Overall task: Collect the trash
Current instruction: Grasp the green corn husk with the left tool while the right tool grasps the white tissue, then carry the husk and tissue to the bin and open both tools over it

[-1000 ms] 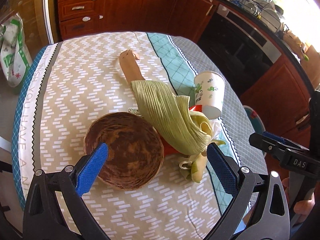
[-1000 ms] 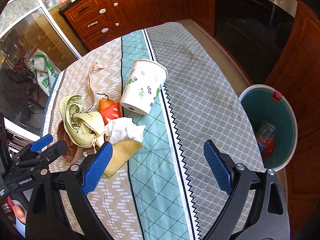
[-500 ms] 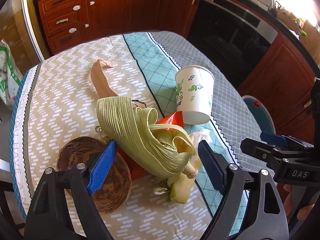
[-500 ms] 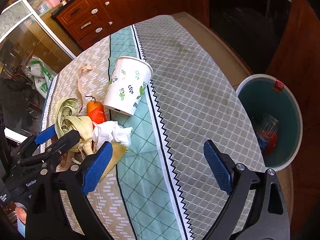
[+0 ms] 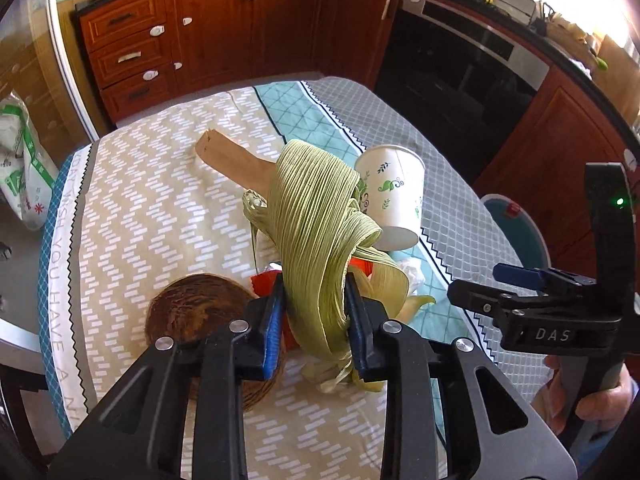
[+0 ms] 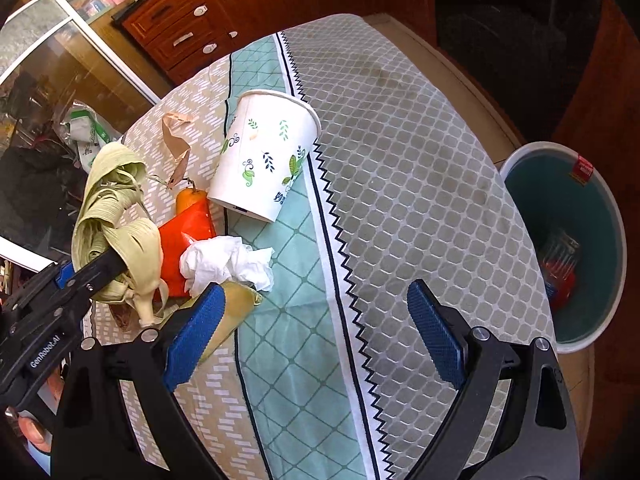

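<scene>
My left gripper [image 5: 314,320] is shut on a green corn husk [image 5: 316,232], which curls up above the trash pile; the husk also shows in the right wrist view [image 6: 116,216]. Around it lie a red wrapper [image 6: 182,244], a crumpled white tissue [image 6: 226,260], a brown coconut shell [image 5: 188,312], a brown paper strip [image 5: 232,162] and a tipped paper cup [image 6: 268,160]. My right gripper [image 6: 316,336] is open and empty above the tablecloth, right of the pile. The teal trash bin [image 6: 600,320] stands on the floor at the right.
The round table [image 6: 400,160] has a patterned cloth. Wooden cabinets [image 5: 224,36] and a dark oven [image 5: 460,76] stand behind. A plastic bag [image 5: 20,168] hangs at the left. The bin holds some trash.
My left gripper has closed on the corn husk and raised it. The right gripper has stayed open and shifted slightly closer to the pile.
</scene>
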The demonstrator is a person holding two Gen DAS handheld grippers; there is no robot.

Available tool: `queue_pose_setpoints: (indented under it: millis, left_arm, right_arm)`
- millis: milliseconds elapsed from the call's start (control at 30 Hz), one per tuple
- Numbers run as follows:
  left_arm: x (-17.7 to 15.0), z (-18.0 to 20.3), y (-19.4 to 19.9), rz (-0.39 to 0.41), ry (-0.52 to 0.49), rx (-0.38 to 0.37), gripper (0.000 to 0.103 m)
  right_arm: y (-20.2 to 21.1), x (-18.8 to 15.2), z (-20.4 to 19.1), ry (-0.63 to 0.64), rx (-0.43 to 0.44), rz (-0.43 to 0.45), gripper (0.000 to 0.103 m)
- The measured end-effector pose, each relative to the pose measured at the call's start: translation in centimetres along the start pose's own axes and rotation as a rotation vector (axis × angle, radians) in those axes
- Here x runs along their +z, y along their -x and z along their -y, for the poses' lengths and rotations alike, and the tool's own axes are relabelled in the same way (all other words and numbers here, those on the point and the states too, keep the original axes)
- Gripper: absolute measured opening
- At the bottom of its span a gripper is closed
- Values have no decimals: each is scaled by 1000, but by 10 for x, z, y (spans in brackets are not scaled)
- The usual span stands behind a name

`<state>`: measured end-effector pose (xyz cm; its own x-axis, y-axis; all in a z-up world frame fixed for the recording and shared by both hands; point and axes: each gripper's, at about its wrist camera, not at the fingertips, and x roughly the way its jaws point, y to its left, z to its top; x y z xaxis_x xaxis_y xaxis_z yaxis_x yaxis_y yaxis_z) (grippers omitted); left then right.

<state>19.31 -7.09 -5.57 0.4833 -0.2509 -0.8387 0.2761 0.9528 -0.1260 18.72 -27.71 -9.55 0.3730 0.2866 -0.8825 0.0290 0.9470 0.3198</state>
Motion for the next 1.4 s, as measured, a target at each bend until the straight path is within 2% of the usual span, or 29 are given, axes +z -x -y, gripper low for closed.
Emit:
queue_pose_setpoints:
  millis: [133,367,433,467,500,533,600,867,1033,1233,1400]
  left_arm:
    - [0,-19,17,26,43,-8,29]
    - [-3,-43,23,23,110,-27,29]
    - [-5,-46,23,20,118,-26,29]
    - [-6,-47,23,19,119,-24,29]
    - [-6,-47,23,17,119,-22,29]
    - [-7,-47,23,16,119,-22,29]
    - [-7,-45,25,19,119,-22,29]
    - [-7,-31,51,72,99,-24,29]
    - [-5,-7,66,96,55,-53,29]
    - [2,47,70,109,-55,-91,29]
    - [15,97,61,98,-155,-129,29]
  right_arm:
    - [-10,1,-16,38,28,-14,88]
    - [-39,15,-50,122,84,-42,86]
    - [-45,17,-54,140,87,-50,74]
    - [-47,17,-55,143,97,-61,62]
    - [-48,15,-56,147,106,-67,37]
    - [-47,13,-57,158,107,-65,24]
    - [-39,11,-61,187,89,-33,18]
    - [19,8,-58,173,168,55,17]
    - [58,2,-42,163,152,140,17]
    - [94,-5,10,69,103,218,17]
    - [115,-13,70,-42,57,263,17]
